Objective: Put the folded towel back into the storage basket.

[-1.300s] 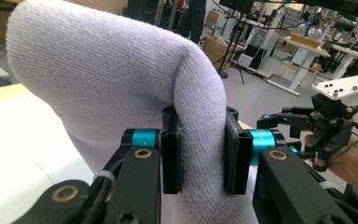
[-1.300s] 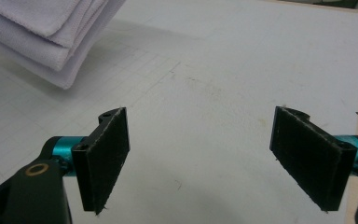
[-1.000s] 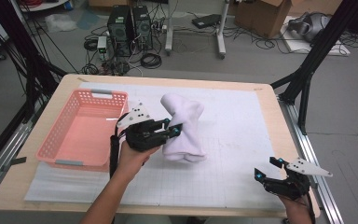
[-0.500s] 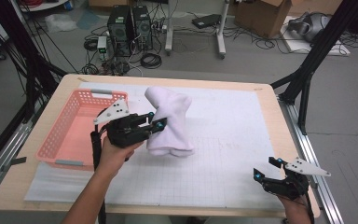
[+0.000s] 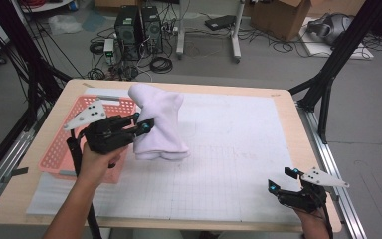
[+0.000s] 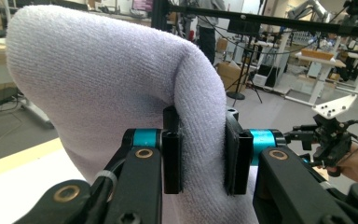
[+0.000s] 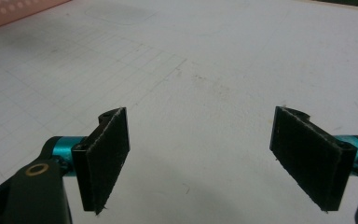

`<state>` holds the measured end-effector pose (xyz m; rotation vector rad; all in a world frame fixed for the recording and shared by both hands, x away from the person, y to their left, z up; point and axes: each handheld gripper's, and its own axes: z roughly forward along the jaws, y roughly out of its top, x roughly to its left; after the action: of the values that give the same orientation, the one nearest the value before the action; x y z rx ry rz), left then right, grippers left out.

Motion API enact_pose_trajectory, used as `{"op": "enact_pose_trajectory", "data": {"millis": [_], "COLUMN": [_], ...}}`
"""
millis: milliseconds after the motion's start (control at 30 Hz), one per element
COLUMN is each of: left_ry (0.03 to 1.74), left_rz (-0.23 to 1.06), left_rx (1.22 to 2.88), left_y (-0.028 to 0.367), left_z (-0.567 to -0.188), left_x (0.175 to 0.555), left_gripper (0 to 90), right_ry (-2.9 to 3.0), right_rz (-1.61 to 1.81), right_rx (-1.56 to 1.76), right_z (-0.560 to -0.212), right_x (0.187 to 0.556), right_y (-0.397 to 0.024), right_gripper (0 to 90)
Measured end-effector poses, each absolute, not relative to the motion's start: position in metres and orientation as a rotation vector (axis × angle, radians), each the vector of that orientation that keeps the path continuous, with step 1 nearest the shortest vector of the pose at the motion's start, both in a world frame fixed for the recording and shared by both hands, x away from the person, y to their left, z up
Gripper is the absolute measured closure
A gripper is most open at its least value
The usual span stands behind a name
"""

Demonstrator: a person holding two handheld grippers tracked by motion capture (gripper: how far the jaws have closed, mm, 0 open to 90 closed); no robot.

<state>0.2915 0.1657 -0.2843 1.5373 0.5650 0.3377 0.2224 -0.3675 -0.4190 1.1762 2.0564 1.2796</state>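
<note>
A folded white towel (image 5: 157, 122) hangs lifted above the table's left half, close to the pink basket. My left gripper (image 5: 142, 126) is shut on its left side; in the left gripper view both black pads (image 6: 172, 161) press into a thick fold of the towel (image 6: 121, 88). My right gripper (image 5: 281, 179) rests low at the table's front right corner. Its jaws stand wide apart over the bare white mat (image 7: 200, 88), with nothing between its pads (image 7: 105, 158).
A pink plastic basket (image 5: 67, 144) sits at the left side of the table, under and behind my left hand. A white gridded mat (image 5: 229, 149) covers most of the tabletop. Black frame legs, cables and computer cases stand on the floor beyond the far edge.
My left gripper has carried the towel leftward and upward, from the middle of the mat to beside the basket. The right gripper has stayed put.
</note>
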Motion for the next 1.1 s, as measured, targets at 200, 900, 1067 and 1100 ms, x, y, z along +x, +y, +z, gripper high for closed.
{"op": "enact_pose_trajectory", "data": {"millis": [200,900,1067,1100], "left_ry": [0.562,0.604,0.612,0.613], "left_rz": [0.34,0.371,0.368,0.366], "left_rx": [1.527,1.49,1.475,1.474], "left_y": [0.188,0.266,0.291,0.301], "left_z": [-0.277,-0.265,-0.262,-0.262], "left_x": [0.293,0.299,0.301,0.302], "left_gripper": [72.9,72.9,72.9,72.9], "right_ry": [2.062,2.07,2.061,2.059], "right_rz": [1.271,1.25,1.239,1.235], "right_rx": [1.178,1.177,1.188,1.184], "right_z": [-0.419,-0.42,-0.42,-0.42], "right_x": [0.223,0.227,0.228,0.228], "right_y": [-0.366,-0.36,-0.36,-0.36], "right_gripper": [18.7,18.7,18.7,18.7]}}
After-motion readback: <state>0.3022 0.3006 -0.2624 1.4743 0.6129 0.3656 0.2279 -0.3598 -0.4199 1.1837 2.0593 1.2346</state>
